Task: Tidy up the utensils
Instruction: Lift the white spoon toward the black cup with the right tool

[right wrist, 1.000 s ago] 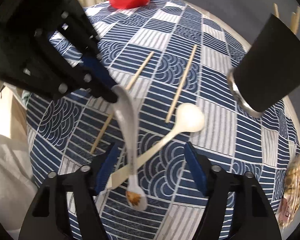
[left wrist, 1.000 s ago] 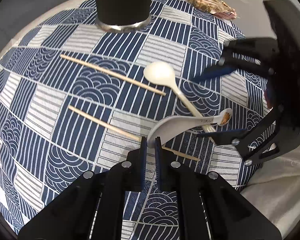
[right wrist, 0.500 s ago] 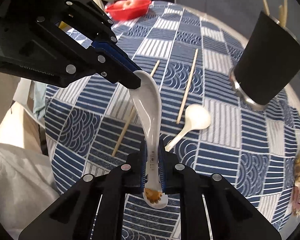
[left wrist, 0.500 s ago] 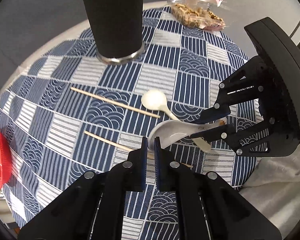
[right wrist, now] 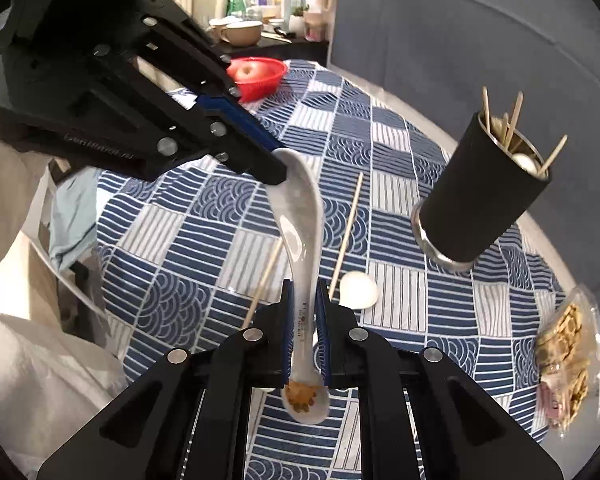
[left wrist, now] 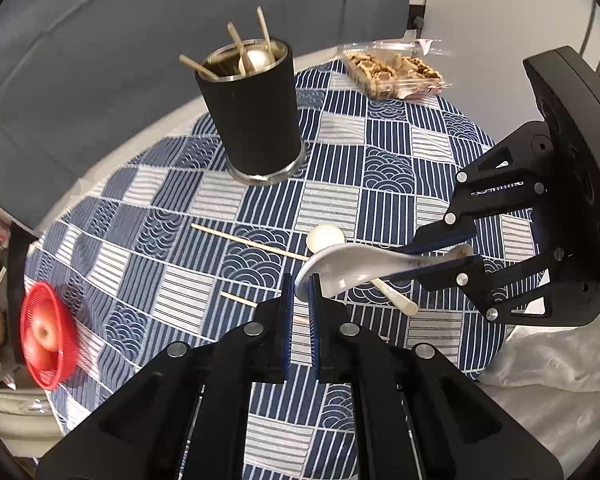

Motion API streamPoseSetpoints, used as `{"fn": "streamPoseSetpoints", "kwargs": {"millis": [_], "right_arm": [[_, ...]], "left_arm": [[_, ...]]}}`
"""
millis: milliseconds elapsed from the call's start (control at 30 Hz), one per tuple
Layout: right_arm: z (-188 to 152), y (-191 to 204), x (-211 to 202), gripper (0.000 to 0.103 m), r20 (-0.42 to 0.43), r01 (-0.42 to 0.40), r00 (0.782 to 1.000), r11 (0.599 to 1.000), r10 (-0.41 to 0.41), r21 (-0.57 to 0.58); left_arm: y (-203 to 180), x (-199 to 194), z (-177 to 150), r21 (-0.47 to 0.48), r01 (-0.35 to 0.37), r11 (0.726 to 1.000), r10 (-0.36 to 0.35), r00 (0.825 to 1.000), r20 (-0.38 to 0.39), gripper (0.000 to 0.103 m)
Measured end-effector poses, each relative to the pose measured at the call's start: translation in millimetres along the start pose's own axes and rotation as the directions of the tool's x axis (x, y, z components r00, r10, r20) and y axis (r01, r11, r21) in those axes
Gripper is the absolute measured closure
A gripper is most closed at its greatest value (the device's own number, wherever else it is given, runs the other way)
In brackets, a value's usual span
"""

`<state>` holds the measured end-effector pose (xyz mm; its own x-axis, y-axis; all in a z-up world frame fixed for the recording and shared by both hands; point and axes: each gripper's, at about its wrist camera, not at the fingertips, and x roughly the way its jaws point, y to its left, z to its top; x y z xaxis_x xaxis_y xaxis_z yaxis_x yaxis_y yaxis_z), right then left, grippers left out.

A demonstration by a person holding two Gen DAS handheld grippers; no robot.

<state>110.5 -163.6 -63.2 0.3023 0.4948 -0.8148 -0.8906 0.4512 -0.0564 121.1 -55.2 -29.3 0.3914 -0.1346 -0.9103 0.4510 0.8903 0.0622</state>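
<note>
A white ceramic soup spoon hangs above the patterned cloth, held at both ends. My left gripper is shut on the rim of its bowl. My right gripper is shut on its handle, whose brown-marked end pokes out beneath the fingers. The black utensil holder stands upright behind, with chopsticks and a white spoon inside. A second white spoon and two chopsticks lie on the cloth below.
A red basket with an apple sits near the table's edge. A clear snack packet lies beyond the holder. Crumpled white cloth lies off the table's near side. Shelves with cups stand behind.
My right gripper, open around the handle a second ago, has shut on it. Both grippers have risen, lifting the ceramic spoon off the cloth; the table looks farther away.
</note>
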Motion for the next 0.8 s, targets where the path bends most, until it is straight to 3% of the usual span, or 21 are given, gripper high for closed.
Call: {"fn": "streamPoseSetpoints", "kwargs": {"millis": [400, 800], "right_arm": [[18.4, 15.0, -35.5, 0.093, 0.126, 0.098, 0.987, 0.995, -0.099, 0.016], [49.7, 9.6, -57.5, 0.093, 0.194, 0.168, 0.966, 0.985, -0.172, 0.036]], "left_arm": [[1.3, -54.3, 9.9, 0.078, -0.068, 0.995, 0.062, 0.995, 0.073, 0.096], [9.8, -90.6, 30.2, 0.107, -0.125, 0.986, 0.109, 0.984, 0.141, 0.095]]}}
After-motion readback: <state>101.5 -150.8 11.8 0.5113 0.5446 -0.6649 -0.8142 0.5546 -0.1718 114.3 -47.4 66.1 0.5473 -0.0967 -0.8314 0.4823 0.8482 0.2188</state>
